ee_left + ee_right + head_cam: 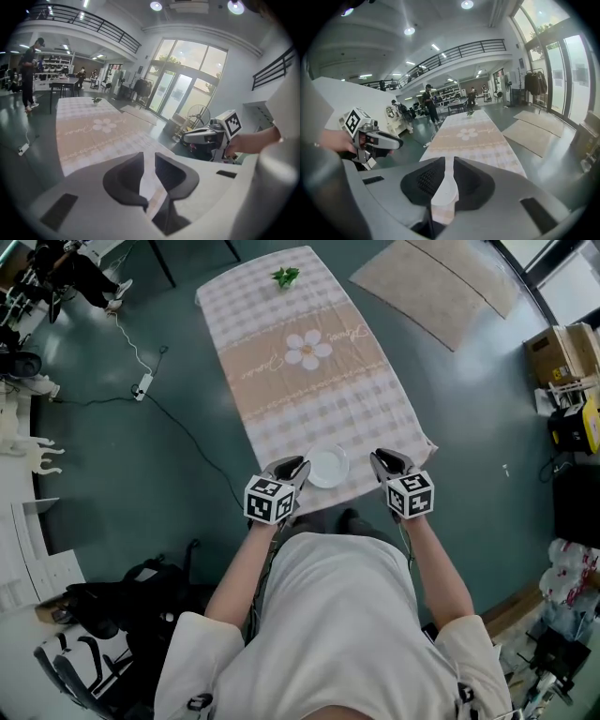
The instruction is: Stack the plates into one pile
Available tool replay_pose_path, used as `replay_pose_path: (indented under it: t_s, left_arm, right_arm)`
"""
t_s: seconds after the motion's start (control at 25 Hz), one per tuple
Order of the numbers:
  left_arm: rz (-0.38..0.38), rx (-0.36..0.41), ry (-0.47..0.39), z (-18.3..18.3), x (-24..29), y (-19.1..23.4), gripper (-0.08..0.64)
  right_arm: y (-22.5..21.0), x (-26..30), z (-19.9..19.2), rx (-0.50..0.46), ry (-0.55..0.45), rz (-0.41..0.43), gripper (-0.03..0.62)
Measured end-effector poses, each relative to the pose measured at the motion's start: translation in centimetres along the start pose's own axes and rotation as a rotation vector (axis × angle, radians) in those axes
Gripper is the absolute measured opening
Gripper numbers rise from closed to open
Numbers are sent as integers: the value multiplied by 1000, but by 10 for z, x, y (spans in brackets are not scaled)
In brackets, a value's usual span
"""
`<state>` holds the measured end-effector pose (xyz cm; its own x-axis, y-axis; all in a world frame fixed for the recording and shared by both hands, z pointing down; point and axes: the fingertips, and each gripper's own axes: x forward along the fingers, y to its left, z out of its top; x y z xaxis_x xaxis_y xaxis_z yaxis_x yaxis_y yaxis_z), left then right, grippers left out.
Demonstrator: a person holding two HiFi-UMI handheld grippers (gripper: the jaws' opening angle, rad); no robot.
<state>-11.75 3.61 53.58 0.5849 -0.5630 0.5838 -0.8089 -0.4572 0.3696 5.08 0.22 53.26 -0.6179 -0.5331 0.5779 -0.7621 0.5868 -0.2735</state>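
- The plates show as one white round at the near edge of the cloth-covered tabletop; how many there are cannot be told.
- The left claw hangs above the tabletop, just left of them, its jaws a narrow gap apart and empty.
- The right claw hangs just right of them, narrowly parted too, gripping nothing.
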Motion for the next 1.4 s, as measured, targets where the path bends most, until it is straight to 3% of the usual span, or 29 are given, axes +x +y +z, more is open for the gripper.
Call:
replay_pose_path:
  t_s: [0.2, 0.68, 1.0, 1.4]
  left_arm:
    - [64, -30, -65, -1, -26, -24, 58]
    - [187, -43, -190, -30, -76, -85, 31]
    - [185, 6, -271, -17, -111, -112, 15]
    - [145, 43, -320, -2, -156, -107, 8]
  right_arm:
    - [5, -25, 2, -20, -24, 53, 72]
    - [33, -105, -7, -191, -111, 147, 66]
    - [46, -136, 4, -223, -182, 139, 55]
    - [84, -151, 26, -211, -252, 100, 44]
